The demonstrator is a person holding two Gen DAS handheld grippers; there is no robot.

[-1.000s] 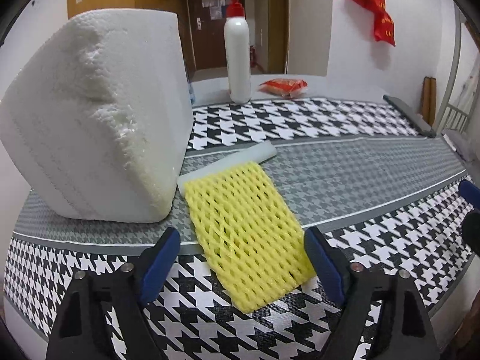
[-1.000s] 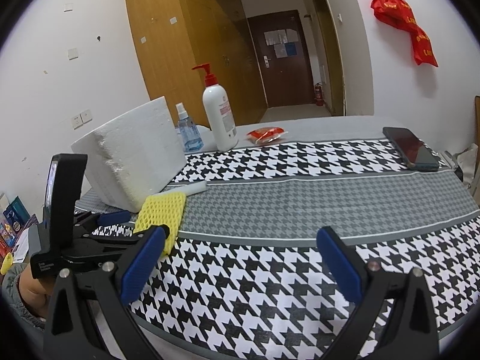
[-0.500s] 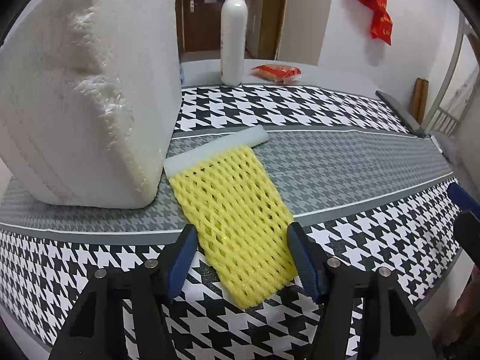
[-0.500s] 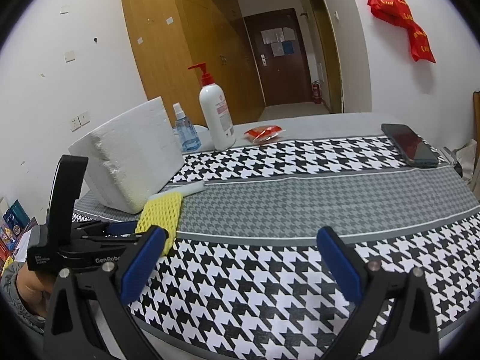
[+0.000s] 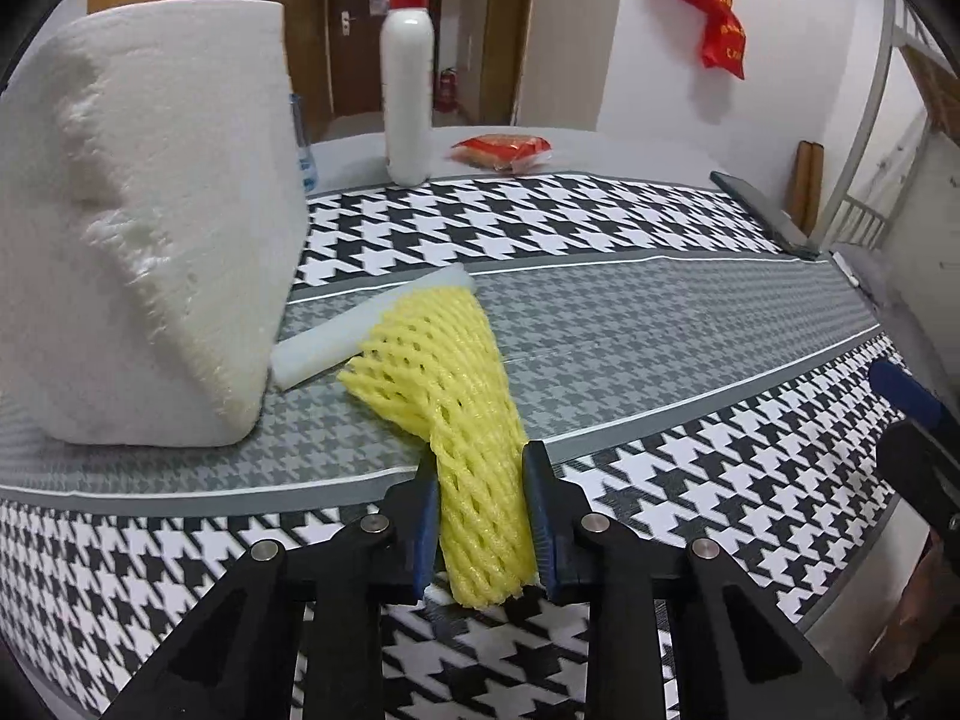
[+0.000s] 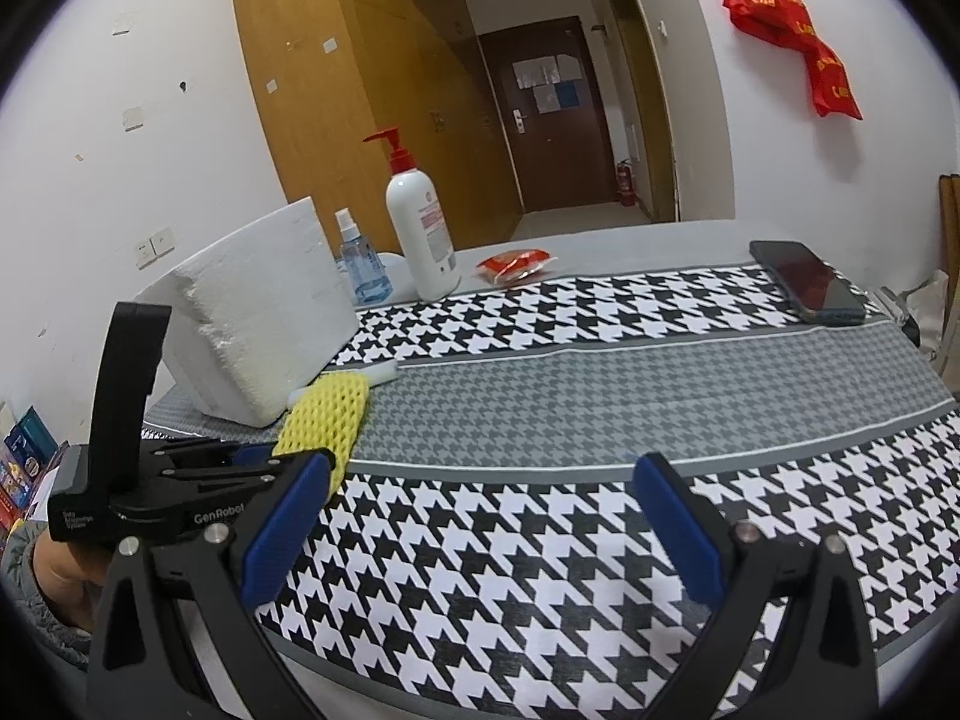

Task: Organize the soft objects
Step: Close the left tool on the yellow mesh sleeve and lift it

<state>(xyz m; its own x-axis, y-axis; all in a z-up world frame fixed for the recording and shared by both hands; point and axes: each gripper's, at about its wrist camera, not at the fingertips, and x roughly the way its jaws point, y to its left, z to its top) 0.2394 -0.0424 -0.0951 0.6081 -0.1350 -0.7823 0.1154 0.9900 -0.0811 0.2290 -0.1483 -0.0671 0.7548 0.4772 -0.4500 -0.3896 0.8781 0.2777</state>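
The left gripper (image 5: 480,516), held low and level over the table's (image 6: 600,396) near edge, pinches the yellow net (image 5: 456,396), which lies beside the foam block (image 5: 138,252). Its body reads "GenRobot". The right gripper (image 6: 486,531) hangs level, jaws wide apart, holding nothing.

Both wrist views look low across table (image 5: 690,324); sharing foam block (image 6: 258,324).

Right tool (image 6: 480,525) spread wide — left tool (image 6: 282,459) pinching yellow foam net (image 6: 327,420).
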